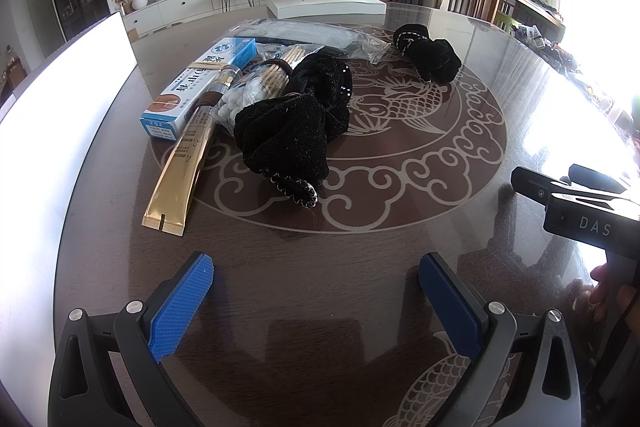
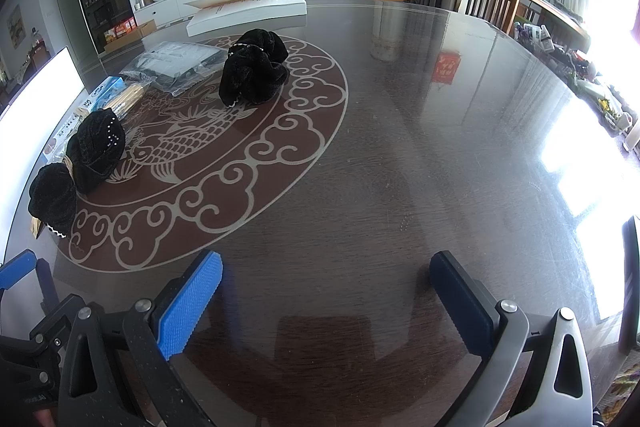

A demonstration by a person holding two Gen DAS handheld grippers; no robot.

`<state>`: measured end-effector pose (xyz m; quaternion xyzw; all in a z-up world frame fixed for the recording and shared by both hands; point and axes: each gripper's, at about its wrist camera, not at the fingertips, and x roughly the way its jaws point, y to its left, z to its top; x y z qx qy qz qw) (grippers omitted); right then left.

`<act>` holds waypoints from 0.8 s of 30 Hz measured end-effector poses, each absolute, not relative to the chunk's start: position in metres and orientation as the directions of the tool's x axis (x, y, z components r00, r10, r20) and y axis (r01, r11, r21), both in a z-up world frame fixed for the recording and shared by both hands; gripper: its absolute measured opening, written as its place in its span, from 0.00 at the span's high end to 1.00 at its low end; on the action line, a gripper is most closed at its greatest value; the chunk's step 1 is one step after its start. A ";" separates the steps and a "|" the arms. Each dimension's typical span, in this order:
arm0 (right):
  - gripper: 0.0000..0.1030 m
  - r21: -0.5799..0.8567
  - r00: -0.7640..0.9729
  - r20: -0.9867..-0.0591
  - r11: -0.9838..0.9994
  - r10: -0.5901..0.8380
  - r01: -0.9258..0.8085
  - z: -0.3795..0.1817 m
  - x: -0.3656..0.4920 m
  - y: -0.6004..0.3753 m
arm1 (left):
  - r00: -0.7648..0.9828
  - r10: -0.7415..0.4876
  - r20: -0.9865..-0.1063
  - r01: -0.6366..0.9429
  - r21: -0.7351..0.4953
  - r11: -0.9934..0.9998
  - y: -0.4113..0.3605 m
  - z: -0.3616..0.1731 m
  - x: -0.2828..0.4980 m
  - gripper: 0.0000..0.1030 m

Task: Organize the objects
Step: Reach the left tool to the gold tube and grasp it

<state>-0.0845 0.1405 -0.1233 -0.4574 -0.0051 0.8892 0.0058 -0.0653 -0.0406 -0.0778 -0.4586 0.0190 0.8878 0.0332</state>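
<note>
On the dark round table (image 1: 360,259) lies a cluster: a blue and white box (image 1: 200,87), a gold tube (image 1: 180,171), a bag of cotton swabs (image 1: 256,87) and a black knotted cloth (image 1: 292,131). A second black cloth bundle (image 1: 428,57) sits apart, farther back right; in the right wrist view it is the cloth bundle (image 2: 256,67) at centre left. My left gripper (image 1: 316,291) is open, short of the cluster, nothing between its fingers. My right gripper (image 2: 326,295) is open over bare table, empty; its body shows at the left wrist view's right edge.
A clear plastic packet (image 1: 316,35) lies behind the cluster. A white open box (image 1: 324,1) stands at the table's far edge. A bright white panel (image 1: 60,99) rises along the left rim. Chairs and a cluttered side table (image 2: 560,43) stand at the right.
</note>
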 end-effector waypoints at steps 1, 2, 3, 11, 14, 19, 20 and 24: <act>0.00 -0.014 -0.582 -0.813 -1.000 0.015 -0.006 -0.123 -0.084 0.140 | -0.577 0.042 -0.816 -0.076 0.003 -0.997 -0.041 -0.078 -0.065 0.00; 0.00 -0.014 -0.582 -0.813 -1.000 0.015 -0.006 -0.123 -0.084 0.140 | -0.577 0.042 -0.816 -0.076 0.003 -0.997 -0.040 -0.078 -0.065 0.00; 0.00 -0.014 -0.582 -0.813 -1.000 0.015 -0.006 -0.123 -0.084 0.140 | -0.577 0.042 -0.816 -0.076 0.003 -0.997 -0.040 -0.078 -0.065 0.00; 0.00 -0.014 -0.582 -0.813 -1.000 0.015 -0.006 -0.123 -0.084 0.140 | -0.588 0.074 -0.806 -0.063 -0.046 -0.997 -0.057 -0.061 -0.060 0.00; 0.00 -0.014 -0.582 -0.813 -1.000 0.015 -0.006 -0.123 -0.084 0.140 | -0.647 0.038 -0.761 0.013 -0.061 -0.998 -0.083 -0.033 -0.071 0.00; 0.00 -0.014 -0.582 -0.813 -1.000 0.015 -0.006 -0.123 -0.085 0.141 | -0.576 -0.060 -0.815 0.136 -0.023 -0.991 -0.122 -0.032 -0.122 0.02; 0.00 -0.014 -0.582 -0.813 -1.000 0.015 -0.006 -0.123 -0.084 0.140 | -0.555 -0.047 -0.830 0.130 -0.030 -0.991 -0.125 -0.039 -0.130 0.03; 0.00 -0.014 -0.582 -0.813 -1.000 0.015 -0.006 -0.123 -0.085 0.140 | -0.501 -0.028 -0.865 0.061 -0.003 -0.998 -0.120 -0.062 -0.150 0.22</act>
